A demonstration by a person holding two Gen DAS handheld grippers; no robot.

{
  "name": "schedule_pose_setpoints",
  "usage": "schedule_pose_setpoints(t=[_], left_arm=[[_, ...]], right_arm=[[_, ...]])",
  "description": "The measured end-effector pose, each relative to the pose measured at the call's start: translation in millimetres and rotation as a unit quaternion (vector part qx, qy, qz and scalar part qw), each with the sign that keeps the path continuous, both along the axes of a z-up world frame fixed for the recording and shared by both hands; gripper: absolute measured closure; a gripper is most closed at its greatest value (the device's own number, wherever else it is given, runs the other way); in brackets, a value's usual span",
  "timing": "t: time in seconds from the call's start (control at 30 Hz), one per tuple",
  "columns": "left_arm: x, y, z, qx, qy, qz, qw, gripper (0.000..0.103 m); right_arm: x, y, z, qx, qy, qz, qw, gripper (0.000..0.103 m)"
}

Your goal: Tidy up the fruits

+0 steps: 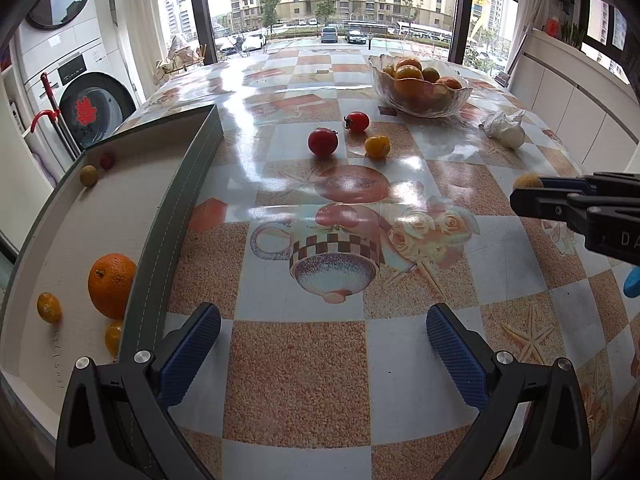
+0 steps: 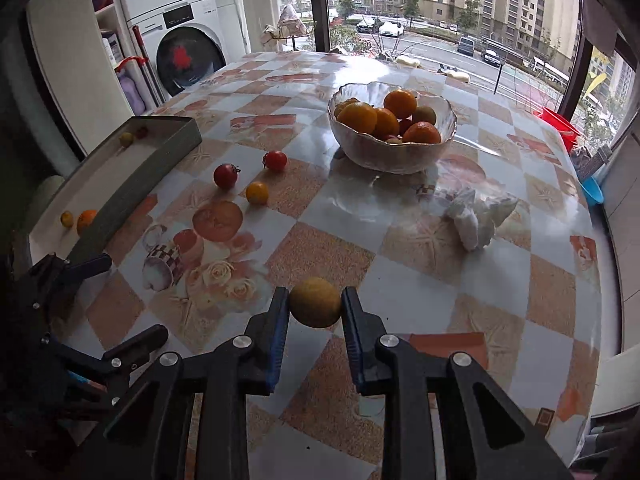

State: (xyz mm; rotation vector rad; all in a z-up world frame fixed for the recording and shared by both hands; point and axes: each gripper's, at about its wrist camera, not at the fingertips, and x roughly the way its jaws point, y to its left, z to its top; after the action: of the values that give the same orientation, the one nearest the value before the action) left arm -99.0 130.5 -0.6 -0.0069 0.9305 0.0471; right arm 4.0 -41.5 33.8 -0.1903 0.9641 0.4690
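Yellow-brown and rough-skinned, a small round fruit point(image 2: 315, 303) sits pinched between the blue pads of the right claw point(image 2: 315, 306), both pads pressing its sides, so that claw is clenched on it above the patterned bench point(image 2: 400, 280). From the left wrist view the same fruit point(image 1: 528, 181) shows at three o'clock, at the tip of the right claw point(image 1: 524, 194). The left claw point(image 1: 322, 354) hangs released over the bench at six o'clock with nothing between its pads, just beside the near wall of the grey tray point(image 1: 176, 216). That tray lies at nine o'clock in the left view and holds a large orange point(image 1: 112, 285), two small yellow-orange fruits near it and two more at its far corner. Loose on the bench at twelve o'clock are two red tomatoes point(image 1: 323, 141) and a small yellow fruit point(image 1: 377, 146); a glass bowl point(image 2: 394, 152) of oranges stands beyond them, with a crumpled white bag point(image 2: 476, 216) to its right. The step in hand looks like carrying the held fruit to the tray. To do it well, keep the grip steady since the fruit is round and held only at its sides, travel towards nine o'clock high enough to clear the tray wall, steer round the left claw, and lower close to a bare patch of the tray floor before letting go, so it does not roll into the others.
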Motion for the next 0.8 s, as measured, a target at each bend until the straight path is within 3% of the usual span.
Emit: schedule_pose_setpoints(t=[0.07,0.13,0.2,0.23,0.27,0.33,0.4,0.5,0.8], left_arm=[[-0.2,0.0,0.0,0.0,0.0,0.0,1.0,0.0],[-0.5,0.0,-0.1,0.0,0.0,0.0,1.0,0.0],[-0.2,-0.1,-0.1,0.0,0.0,0.0,1.0,0.0],[-0.3,-0.1,-0.1,0.0,0.0,0.0,1.0,0.0],[-0.6,-0.1,-0.1,0.0,0.0,0.0,1.0,0.0],[-1.1,-0.3,-0.2,0.0,0.0,0.0,1.0,0.0],[0.2,0.1,0.0,0.0,0.0,0.0,1.0,0.0],[0.1,0.0,-0.1,0.0,0.0,0.0,1.0,0.0],[0.1,0.0,-0.2,0.0,0.0,0.0,1.0,0.0]], right_arm=[[-15.8,-6.0,-10.0,-0.008,-0.007,-0.045,0.999,0.074],[-27.1,-8.6,-12.6,-0.005,-0.018,-0.074,0.997,0.065],[-32.9,-9.2,-10.7,-0.019,-0.041,-0.104,0.994,0.01],[-34.7,-12.3,-9.7,-0.026,-0.055,-0.118,0.991,0.005],[-35.0,-13.2,-11.1,-0.03,-0.06,-0.125,0.99,0.004],[-23.8,-15.5,-22.7,-0.037,-0.019,-0.134,0.99,0.002],[-18.9,-25.1,-21.2,-0.01,-0.014,-0.154,0.988,0.0],[-20.0,-20.5,-21.6,-0.03,-0.018,-0.155,0.987,0.0],[-20.8,-21.8,-21.9,-0.027,-0.017,-0.155,0.987,0.0]])
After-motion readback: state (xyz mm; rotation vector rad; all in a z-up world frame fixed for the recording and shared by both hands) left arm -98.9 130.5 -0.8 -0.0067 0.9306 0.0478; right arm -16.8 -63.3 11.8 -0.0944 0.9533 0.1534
